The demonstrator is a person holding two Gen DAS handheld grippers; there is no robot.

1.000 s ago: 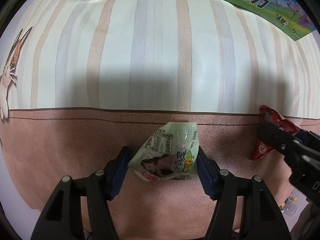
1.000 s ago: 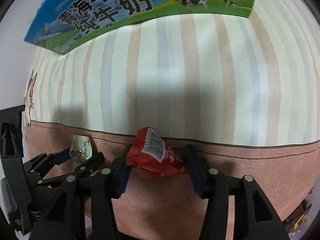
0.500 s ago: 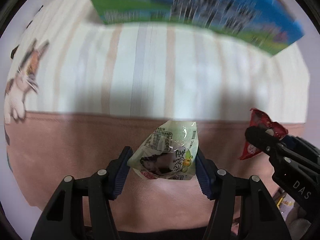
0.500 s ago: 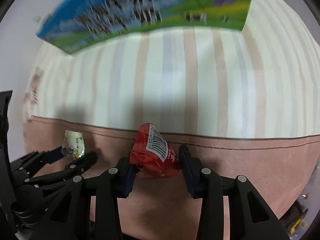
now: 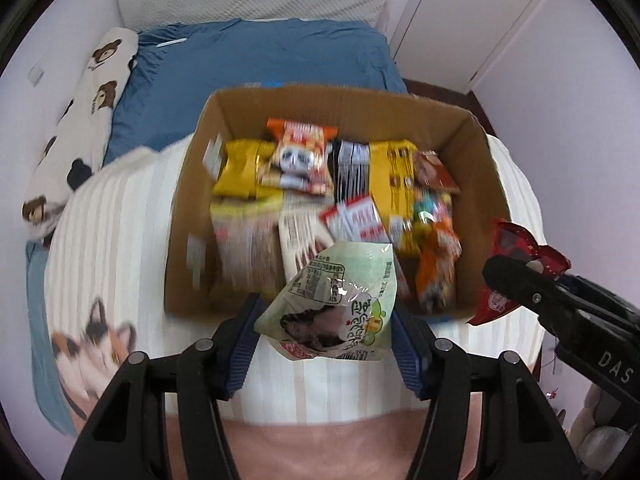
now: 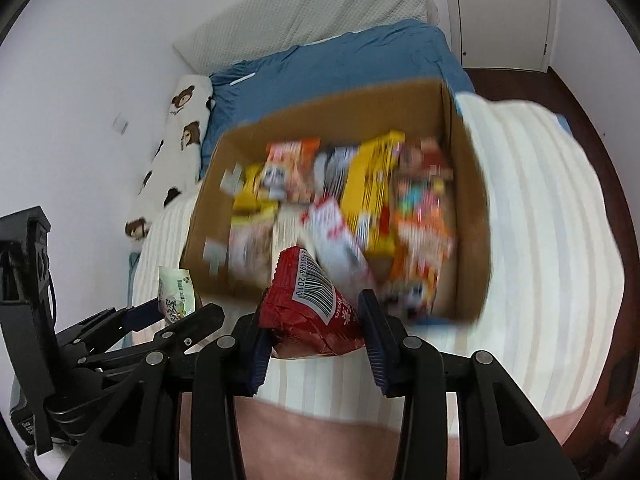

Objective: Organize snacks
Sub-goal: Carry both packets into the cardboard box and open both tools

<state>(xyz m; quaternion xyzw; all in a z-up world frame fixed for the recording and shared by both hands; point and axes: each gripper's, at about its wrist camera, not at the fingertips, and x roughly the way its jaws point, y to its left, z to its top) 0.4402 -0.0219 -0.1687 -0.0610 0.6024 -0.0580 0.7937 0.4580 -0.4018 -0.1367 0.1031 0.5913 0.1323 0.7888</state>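
Left gripper (image 5: 326, 340): fingers clamped on a green packet (image 5: 336, 308), held up just short of the box's near wall.
Right gripper (image 6: 312, 340): fingers clamped on a red packet (image 6: 316, 312), barcode side up, also at the near edge of the box.
Box (image 5: 188, 216): open cardboard, standing on a striped blanket (image 5: 120, 220) on the bed, far side toward the blue sheet (image 5: 256, 56).
Box contents: already crowded with snacks; yellow bags, an orange bag with a panda face (image 5: 298, 156), red-and-white sachets, an orange pack at the right.
Done, as far as I could judge: most of the snacks seemed to be in the box; none lay loose on the blanket in view.
Left: both held packets were not yet over the opening and had to go in and be let go.
Hard to make out: the box and its contents were smeared by motion blur, so labels could not be read and the packs could not be counted.
Hidden: the bottom of the box, and the blanket under and behind both grippers.
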